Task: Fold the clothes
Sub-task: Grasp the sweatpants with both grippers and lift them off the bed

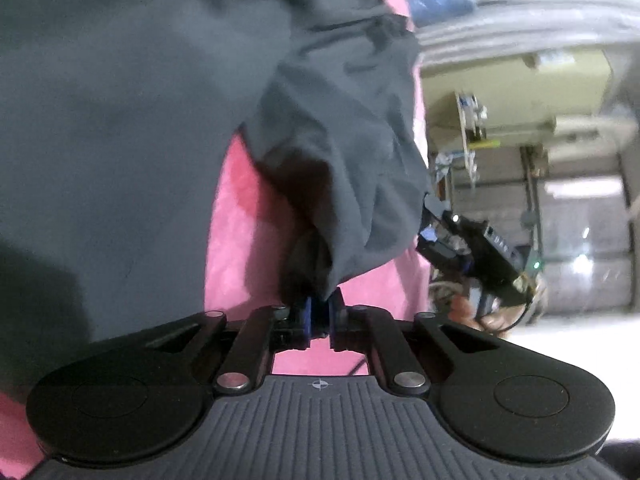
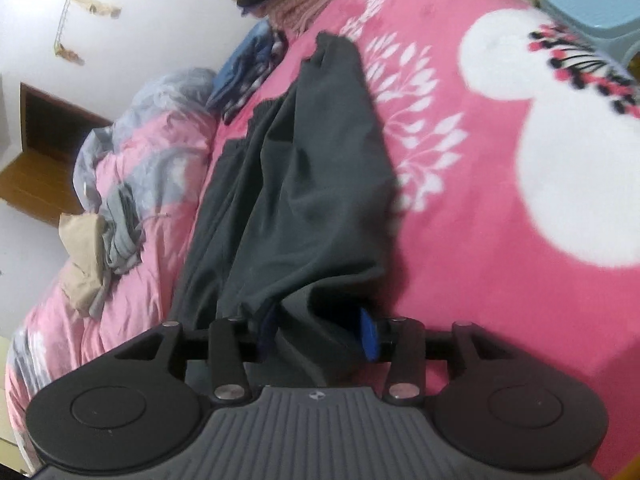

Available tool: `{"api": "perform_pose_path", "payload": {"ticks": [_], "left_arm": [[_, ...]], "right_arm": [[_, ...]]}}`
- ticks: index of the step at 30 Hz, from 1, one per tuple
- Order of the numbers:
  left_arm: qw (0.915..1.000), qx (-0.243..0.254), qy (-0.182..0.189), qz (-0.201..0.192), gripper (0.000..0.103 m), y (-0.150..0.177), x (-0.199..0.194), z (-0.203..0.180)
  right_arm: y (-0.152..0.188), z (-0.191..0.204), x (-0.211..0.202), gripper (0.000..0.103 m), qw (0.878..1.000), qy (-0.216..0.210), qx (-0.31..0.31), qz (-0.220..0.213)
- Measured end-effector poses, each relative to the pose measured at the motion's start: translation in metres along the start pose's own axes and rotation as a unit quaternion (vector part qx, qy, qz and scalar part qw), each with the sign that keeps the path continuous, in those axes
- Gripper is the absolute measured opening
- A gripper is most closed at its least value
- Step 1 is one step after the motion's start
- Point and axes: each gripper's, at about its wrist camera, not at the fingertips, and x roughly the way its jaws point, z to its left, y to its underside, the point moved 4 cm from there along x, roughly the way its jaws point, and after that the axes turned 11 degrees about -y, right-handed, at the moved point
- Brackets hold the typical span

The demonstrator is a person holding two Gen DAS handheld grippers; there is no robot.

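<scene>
On pink blanket point(image 2: 480, 200), dark garment point(image 2: 312, 168) between both grippers

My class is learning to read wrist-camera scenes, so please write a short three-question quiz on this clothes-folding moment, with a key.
1. True or false: the dark grey garment lies on a green blanket.
2. What stands beyond the bed's far edge in the right wrist view?
A. a red chair
B. a light blue stool
C. a wooden ladder
3. Which has its jaws set further apart, the left gripper or the right gripper?

Key
1. False: the blanket is pink, with white patterns.
2. B.
3. The right gripper. Its blue pads stand wide with cloth between them, while the left gripper's pads sit close together at a corner of the cloth.
</scene>
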Motion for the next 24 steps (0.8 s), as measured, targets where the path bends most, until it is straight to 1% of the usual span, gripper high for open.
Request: {"api": "perform_pose_path", "payload": {"ticks": [1,2,3,4,5,6,8,9,10,11,12,13,15,16,17,18,19,20,21,23,24], "left_arm": [[0.9996,0.024,-0.011,-0.005,0.024,0.000,-0.001,-0.006],[0.9983,0.052,-0.026,-0.007,0.037,0.001,0.000,-0.012],[0.9959,0.080,-0.041,-0.010,0.046,0.002,0.001,-0.018],[0.9926,0.107,-0.056,-0.012,0.047,0.003,0.002,-0.024],[0.9890,0.130,-0.069,-0.012,0.049,0.004,0.006,-0.029],[0.9853,0.150,-0.081,-0.013,0.049,0.006,0.010,-0.033],[0.9797,0.175,-0.097,-0.015,0.048,0.010,0.022,-0.036],[0.9768,0.187,-0.102,-0.019,0.038,0.011,0.026,-0.040],[0.9768,0.189,-0.099,-0.022,0.027,0.011,0.027,-0.044],[0.9825,0.168,-0.078,-0.024,0.010,0.007,0.024,-0.045],[0.9873,0.146,-0.056,-0.026,0.006,0.003,0.020,-0.046],[0.9912,0.125,-0.035,-0.027,0.004,-0.002,0.017,-0.047],[0.9966,0.075,0.012,-0.033,0.002,-0.012,0.009,-0.047],[0.9975,0.031,0.047,-0.044,0.002,-0.021,0.004,-0.043],[0.9954,-0.011,0.078,-0.055,0.002,-0.030,0.000,-0.038],[0.9919,-0.049,0.097,-0.065,0.002,-0.038,-0.001,-0.032],[0.9876,-0.086,0.109,-0.072,0.002,-0.045,-0.001,-0.024],[0.9835,-0.118,0.114,-0.076,0.002,-0.049,0.000,-0.016],[0.9783,-0.150,0.119,-0.080,0.002,-0.053,0.002,-0.007],[0.9664,-0.207,0.126,-0.086,0.002,-0.060,0.005,0.009],[0.9645,-0.216,0.125,-0.087,0.002,-0.060,0.005,0.014]], "right_arm": [[0.002,-0.001,-0.007,0.052,1.000,-0.004,0.002,-0.012],[0.004,-0.001,-0.013,0.061,1.000,-0.004,-0.003,-0.023],[0.006,-0.002,-0.020,0.070,0.999,-0.004,-0.008,-0.033],[0.009,-0.002,-0.026,0.074,0.999,-0.004,-0.013,-0.043],[0.013,-0.003,-0.027,0.076,0.999,0.000,-0.021,-0.038],[0.016,-0.005,-0.025,0.076,0.999,0.005,-0.027,-0.028],[0.021,-0.004,-0.018,0.077,0.999,0.016,-0.047,-0.015],[0.022,0.000,-0.013,0.073,0.998,0.018,-0.061,-0.008],[0.021,0.005,-0.008,0.066,0.998,0.014,-0.068,0.004],[0.019,0.010,-0.002,0.037,0.997,0.008,-0.069,0.021],[0.017,0.016,0.005,0.021,0.997,0.003,-0.071,0.037],[0.011,0.023,0.011,0.020,0.996,0.000,-0.075,0.043],[-0.006,0.038,0.018,0.021,0.996,-0.029,-0.080,0.035],[-0.017,0.039,0.020,0.021,0.997,-0.039,-0.064,0.022],[-0.028,0.039,0.021,0.025,0.998,-0.050,-0.048,0.009],[-0.039,0.040,0.023,0.042,0.998,-0.060,-0.032,-0.005],[-0.049,0.039,0.024,0.055,0.997,-0.069,-0.015,-0.019],[-0.056,0.033,0.022,0.077,0.997,-0.066,0.001,-0.037],[-0.061,0.027,0.020,0.082,0.996,-0.063,0.018,-0.054],[-0.063,0.013,0.012,0.082,0.994,-0.064,0.047,-0.073],[-0.061,0.006,0.006,0.082,0.992,-0.069,0.063,-0.080]]}}
